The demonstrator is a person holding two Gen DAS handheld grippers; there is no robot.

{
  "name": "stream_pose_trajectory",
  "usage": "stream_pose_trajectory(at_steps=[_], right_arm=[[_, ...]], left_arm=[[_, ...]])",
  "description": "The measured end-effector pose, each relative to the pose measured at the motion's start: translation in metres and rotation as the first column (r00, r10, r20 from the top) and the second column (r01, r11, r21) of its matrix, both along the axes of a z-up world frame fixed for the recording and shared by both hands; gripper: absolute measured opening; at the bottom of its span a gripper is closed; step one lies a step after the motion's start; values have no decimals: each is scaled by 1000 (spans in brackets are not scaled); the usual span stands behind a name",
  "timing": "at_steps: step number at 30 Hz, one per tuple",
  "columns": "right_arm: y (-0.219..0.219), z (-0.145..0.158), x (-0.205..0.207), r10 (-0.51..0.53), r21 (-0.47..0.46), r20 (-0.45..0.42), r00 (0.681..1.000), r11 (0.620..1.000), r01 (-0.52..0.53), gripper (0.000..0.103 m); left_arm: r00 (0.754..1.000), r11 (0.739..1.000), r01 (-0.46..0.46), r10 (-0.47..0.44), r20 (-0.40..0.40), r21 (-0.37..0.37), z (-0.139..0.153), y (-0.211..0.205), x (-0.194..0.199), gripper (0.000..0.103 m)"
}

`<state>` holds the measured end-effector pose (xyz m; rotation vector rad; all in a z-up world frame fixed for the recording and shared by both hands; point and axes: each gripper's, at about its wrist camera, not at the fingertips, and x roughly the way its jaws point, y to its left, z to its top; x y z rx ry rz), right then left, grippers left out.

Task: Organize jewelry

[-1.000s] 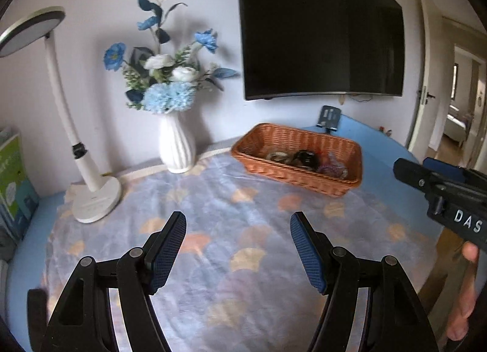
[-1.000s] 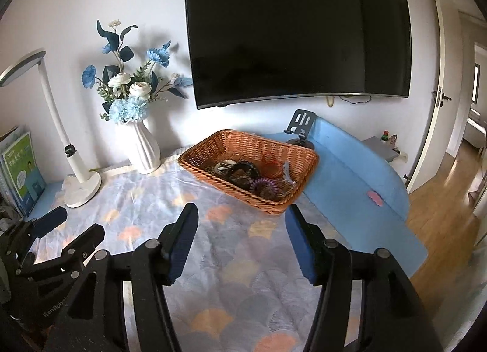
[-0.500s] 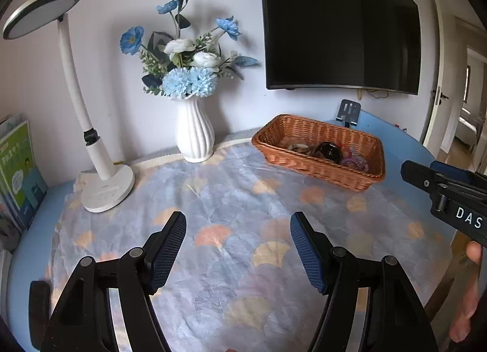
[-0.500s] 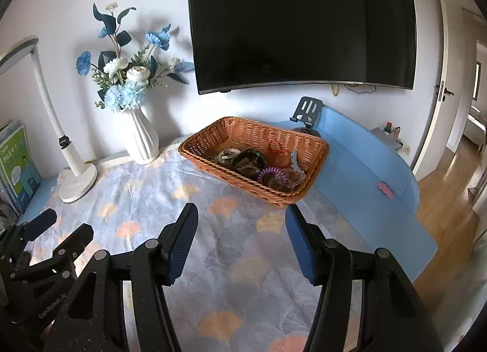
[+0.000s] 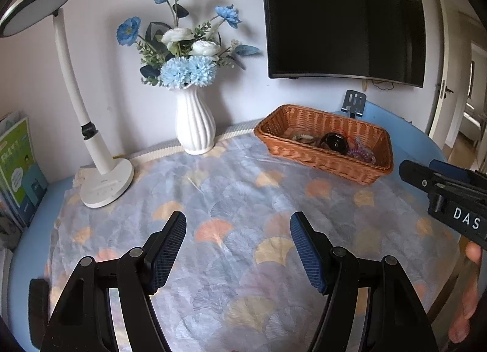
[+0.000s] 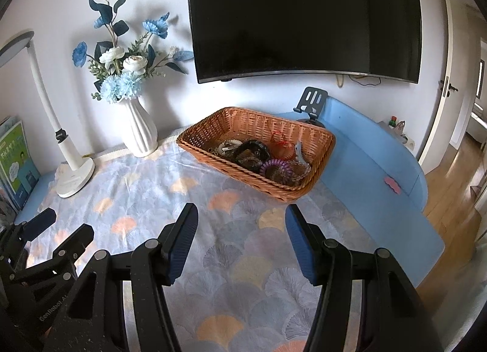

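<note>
Holding both grippers over the patterned cloth [image 5: 231,187], you have nothing between either pair of jaws. Your left gripper [image 5: 238,247] hangs above the middle of the cloth with its jaws well apart and empty, and its blue pads [image 5: 307,256] face each other over bare fabric. Your right gripper [image 6: 241,238] sits just short of the basket, jaws also apart and empty; in the left wrist view its black body shows at the right edge, with your fingertip below it.

The jewelry [image 6: 258,155] lies in the wicker basket [image 6: 307,187], which stands on the far right part of the cloth, near the wall. Inside you can make out a black bangle [image 6: 254,151], a purple spiral hair tie [image 6: 275,166], a pale beaded piece at the left, a thin red loop toward the back and some clear beads at the right end; they are heaped together and touch one another. From the left wrist view the basket's near wall hides most of them.

Left of the basket a white ribbed vase [image 5: 194,123] with blue and white flowers stands against the wall, and further left a white desk lamp [image 5: 105,181] rests on the cloth's corner. Books [image 5: 18,169] stand at the far left edge of the desk. A dark screen [image 6: 304,17] hangs on the wall above the basket, and a phone stand [image 6: 312,102] is just behind it on the blue desk [image 6: 380,175]
</note>
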<state>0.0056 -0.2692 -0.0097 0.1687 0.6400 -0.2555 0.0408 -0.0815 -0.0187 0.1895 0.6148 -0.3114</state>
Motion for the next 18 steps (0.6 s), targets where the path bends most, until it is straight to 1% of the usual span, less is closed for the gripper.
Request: stream_pose_trajectory(at_steps=[18], right_arm=[[-4, -5, 5, 0, 17, -9, 1000, 1000, 1, 62]], left_arm=[[1000, 1000, 18, -18, -6, 24, -6, -11, 1, 72]])
